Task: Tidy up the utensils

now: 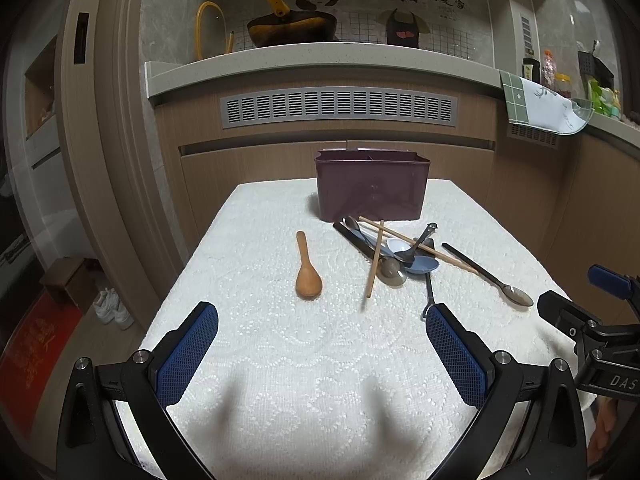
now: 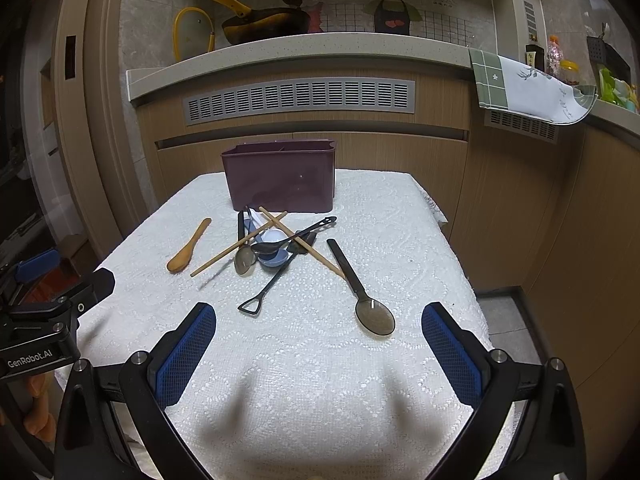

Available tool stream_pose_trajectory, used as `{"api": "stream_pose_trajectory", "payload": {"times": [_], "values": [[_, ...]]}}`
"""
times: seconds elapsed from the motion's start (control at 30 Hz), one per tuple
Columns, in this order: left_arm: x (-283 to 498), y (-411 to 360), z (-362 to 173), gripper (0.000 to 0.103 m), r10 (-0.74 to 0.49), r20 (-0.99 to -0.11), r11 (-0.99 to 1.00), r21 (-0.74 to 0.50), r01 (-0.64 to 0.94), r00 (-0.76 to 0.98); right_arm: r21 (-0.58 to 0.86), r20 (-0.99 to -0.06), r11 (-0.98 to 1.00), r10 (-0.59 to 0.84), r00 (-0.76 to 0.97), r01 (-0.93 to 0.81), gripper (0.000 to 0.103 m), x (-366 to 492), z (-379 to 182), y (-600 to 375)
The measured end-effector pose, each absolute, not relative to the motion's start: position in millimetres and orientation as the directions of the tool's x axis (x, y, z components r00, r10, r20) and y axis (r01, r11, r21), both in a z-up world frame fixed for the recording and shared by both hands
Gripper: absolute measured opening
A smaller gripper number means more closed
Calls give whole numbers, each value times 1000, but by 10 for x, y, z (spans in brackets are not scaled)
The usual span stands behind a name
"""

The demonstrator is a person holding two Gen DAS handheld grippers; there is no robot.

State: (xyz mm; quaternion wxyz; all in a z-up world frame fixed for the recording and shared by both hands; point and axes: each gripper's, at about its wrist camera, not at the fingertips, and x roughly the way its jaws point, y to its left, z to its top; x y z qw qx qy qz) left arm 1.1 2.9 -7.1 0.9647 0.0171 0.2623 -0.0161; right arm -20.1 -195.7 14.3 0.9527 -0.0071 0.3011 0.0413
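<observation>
a: report the state of both grippers.

b: the left gripper point(image 1: 322, 334) hangs over the near part of the table point(image 1: 280, 360), jaws spread wide, nothing between the blue pads point(image 1: 186, 354). the right gripper point(image 2: 319, 334) hangs beside it over the near edge, jaws equally wide, nothing held. each gripper shows at the side of the other's view.

a: location of the purple holder?

b: the purple holder point(image 2: 280, 176) stands upright at the far edge of the table, on the white textured cloth point(image 2: 320, 380). dividers are visible at its rim; its contents cannot be seen from here.

a: location of the utensils?

b: the wooden spoon point(image 1: 308, 270) lies alone toward the left side of the table, bowl toward the near edge, apart from the rest. the main pile lies just in front of the holder: two wooden chopsticks point(image 2: 240, 246) crossed over a blue spoon point(image 2: 274, 258), a white spoon point(image 2: 272, 236), a metal spoon point(image 2: 245, 260) and a dark ladle-shaped spoon point(image 2: 294, 236). a black shovel-shaped utensil point(image 2: 266, 290) extends out of the pile toward the near edge.

a: anything to the right?

b: a long black-handled spoon point(image 2: 358, 288) lies right of the pile, its grey bowl toward the near edge, its handle just beside one chopstick tip.
</observation>
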Motion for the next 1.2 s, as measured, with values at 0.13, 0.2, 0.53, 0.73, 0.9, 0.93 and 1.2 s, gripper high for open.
{"api": "stream_pose_trajectory", "payload": {"times": [0.13, 0.2, 0.53, 0.73, 0.9, 0.93, 1.2], "values": [[-9, 23, -80, 103, -22, -506, 999, 25, 40, 862, 9, -571, 997, 69, 818, -78, 102, -202, 147, -1955], [-8, 23, -77, 103, -22, -507, 999, 24, 40, 862, 10, -571, 997, 69, 818, -77, 102, -199, 147, -1953], [-7, 27, -48, 103, -24, -514, 999, 26, 43, 858, 10, -572, 997, 67, 817, -75, 102, -194, 142, -1962], [15, 12, -66, 103, -20, -526, 999, 31, 43, 850, 7, -574, 997, 64, 817, -73, 102, -186, 135, -1976], [112, -13, -114, 103, -31, -551, 997, 37, 62, 834, -29, -585, 996, 54, 809, -88, 102, -105, 109, -1975], [147, -20, -132, 103, -45, -557, 996, 35, 77, 829, -48, -593, 994, 53, 803, -100, 102, -72, 96, -1966], [747, -59, -333, 103, -286, -681, 953, -130, 273, 674, -148, -761, 950, 68, 645, -275, 102, 429, -186, -1946]]}}
